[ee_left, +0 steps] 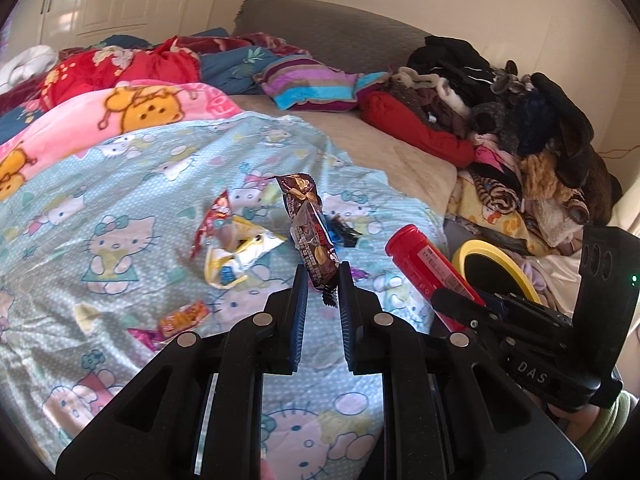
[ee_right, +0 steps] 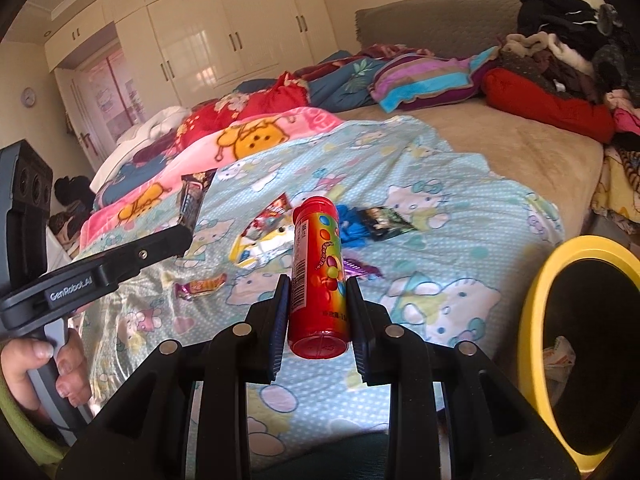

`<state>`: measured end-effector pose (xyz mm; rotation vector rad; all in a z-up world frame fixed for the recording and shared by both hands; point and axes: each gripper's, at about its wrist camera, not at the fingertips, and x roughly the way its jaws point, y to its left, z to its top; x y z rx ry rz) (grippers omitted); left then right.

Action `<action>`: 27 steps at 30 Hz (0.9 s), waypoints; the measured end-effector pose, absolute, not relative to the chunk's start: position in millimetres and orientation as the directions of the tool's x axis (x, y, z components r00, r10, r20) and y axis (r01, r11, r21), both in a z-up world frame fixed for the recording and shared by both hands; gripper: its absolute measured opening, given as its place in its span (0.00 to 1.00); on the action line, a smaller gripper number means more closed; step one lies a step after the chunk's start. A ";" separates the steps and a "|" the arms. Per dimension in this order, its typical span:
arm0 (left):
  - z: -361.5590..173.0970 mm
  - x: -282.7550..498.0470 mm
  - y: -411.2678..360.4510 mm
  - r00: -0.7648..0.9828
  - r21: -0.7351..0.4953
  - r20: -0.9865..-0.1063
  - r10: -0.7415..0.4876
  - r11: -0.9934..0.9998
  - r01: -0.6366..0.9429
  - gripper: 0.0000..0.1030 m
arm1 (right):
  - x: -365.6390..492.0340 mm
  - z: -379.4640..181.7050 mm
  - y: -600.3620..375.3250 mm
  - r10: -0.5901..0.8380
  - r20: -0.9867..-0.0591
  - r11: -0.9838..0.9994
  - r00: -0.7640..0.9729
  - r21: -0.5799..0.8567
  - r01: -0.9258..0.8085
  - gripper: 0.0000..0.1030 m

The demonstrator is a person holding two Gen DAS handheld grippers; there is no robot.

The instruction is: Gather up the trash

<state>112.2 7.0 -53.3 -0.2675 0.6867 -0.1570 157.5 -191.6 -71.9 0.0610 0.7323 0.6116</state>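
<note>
- Our left tool (ee_left: 323, 276) is clamped on the lower end of a brown snack wrapper (ee_left: 310, 232), which stands up from the tips, lifted clear of the bed.
- Our right tool (ee_right: 318, 292) grips a red candy tube (ee_right: 318, 280) by its sides, the 2 fingers pressed against it; the tube's flat base faces the camera and its cap points away, toward the bedding.
- In the left view the same tube (ee_left: 426, 264) sticks up at a slant to the right, with the yellow-rimmed bin (ee_left: 496, 272) just behind it.
- In the right view the bin (ee_right: 532, 320) sits at the right edge beside the bed, its dark opening turned toward us, with a pale scrap of paper or plastic inside.
- More trash lies on the light blue cat-print sheet (ee_right: 460, 216): a yellow and white wrapper (ee_left: 236, 252), a red wrapper (ee_left: 214, 216) touching it, an orange candy wrapper (ee_left: 182, 318) nearer to us, and a dark packet (ee_right: 384, 218) beside a blue wrapper (ee_right: 352, 224).
- A purple wrapper (ee_right: 360, 268) lies just behind the tube.
- A hand (ee_right: 44, 376) with a green sleeve holds the left tool's handle.
- A heap of clothes (ee_left: 520, 120) is piled at the right side of the bed.
</note>
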 end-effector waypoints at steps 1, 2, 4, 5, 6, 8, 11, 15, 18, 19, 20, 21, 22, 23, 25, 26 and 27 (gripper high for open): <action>-53.1 112.4 5.6 0.763 -0.295 -0.602 -0.234 0.954 0.059 0.10 | 158.2 -71.2 -195.0 0.540 -0.607 0.828 0.583 0.261 -0.496 0.26; -52.4 112.8 1.9 0.763 -0.295 -0.601 -0.240 0.953 0.068 0.10 | 159.2 -71.1 -198.4 0.537 -0.605 0.831 0.587 0.261 -0.491 0.26; -51.4 113.1 -2.0 0.762 -0.294 -0.599 -0.247 0.953 0.078 0.10 | 160.4 -70.0 -205.8 0.526 -0.602 0.840 0.601 0.260 -0.476 0.26; -50.7 113.3 -4.8 0.761 -0.294 -0.597 -0.252 0.952 0.085 0.10 | 160.7 -69.8 -208.6 0.523 -0.601 0.843 0.605 0.261 -0.469 0.26; -50.2 113.7 -7.6 0.761 -0.294 -0.596 -0.257 0.951 0.091 0.10 | 161.4 -69.3 -212.5 0.518 -0.599 0.847 0.610 0.263 -0.461 0.26; -49.2 114.8 -12.8 0.760 -0.294 -0.593 -0.267 0.950 0.104 0.10 | 162.6 -67.9 -220.3 0.510 -0.595 0.855 0.621 0.266 -0.446 0.26; -47.1 117.0 -22.4 0.758 -0.293 -0.588 -0.283 0.948 0.126 0.10 | 162.8 -65.4 -229.3 0.498 -0.590 0.863 0.635 0.269 -0.428 0.26; -44.3 119.7 -36.3 0.753 -0.291 -0.582 -0.306 0.944 0.159 0.10 | 164.8 -64.0 -245.1 0.478 -0.586 0.877 0.655 0.275 -0.394 0.26; -42.3 122.0 -48.2 0.750 -0.289 -0.576 -0.324 0.939 0.185 0.10 | 165.6 -64.1 -258.0 0.463 -0.583 0.886 0.668 0.281 -0.369 0.26; -42.0 122.6 -51.3 0.749 -0.287 -0.575 -0.329 0.938 0.193 0.10 | 165.7 -63.9 -262.3 0.458 -0.581 0.889 0.673 0.283 -0.361 0.26; -41.5 123.3 -56.1 0.747 -0.284 -0.574 -0.335 0.937 0.202 0.10 | 165.0 -63.6 -265.6 0.454 -0.580 0.891 0.676 0.284 -0.355 0.26; -41.1 124.1 -60.8 0.745 -0.282 -0.573 -0.341 0.936 0.212 0.10 | 165.0 -63.5 -270.4 0.448 -0.578 0.894 0.682 0.286 -0.345 0.26; -40.8 124.6 -64.9 0.743 -0.280 -0.572 -0.347 0.934 0.220 0.10 | 165.1 -63.5 -275.4 0.442 -0.577 0.897 0.687 0.290 -0.334 0.26; -40.5 125.3 -70.0 0.740 -0.279 -0.572 -0.354 0.932 0.231 0.10 | 164.8 -63.4 -279.1 0.439 -0.576 0.899 0.690 0.293 -0.327 0.26; -40.3 126.6 -78.3 0.735 -0.276 -0.571 -0.366 0.929 0.248 0.10 | 165.0 -63.5 -290.1 0.425 -0.573 0.905 0.701 0.297 -0.305 0.26; -40.3 127.6 -82.9 0.731 -0.276 -0.571 -0.373 0.926 0.257 0.10 | 164.8 -63.6 -293.8 0.421 -0.572 0.906 0.704 0.300 -0.298 0.26; -40.0 128.7 -86.8 0.728 -0.275 -0.571 -0.379 0.924 0.266 0.10 | 165.0 -63.9 -299.4 0.415 -0.571 0.908 0.708 0.304 -0.288 0.26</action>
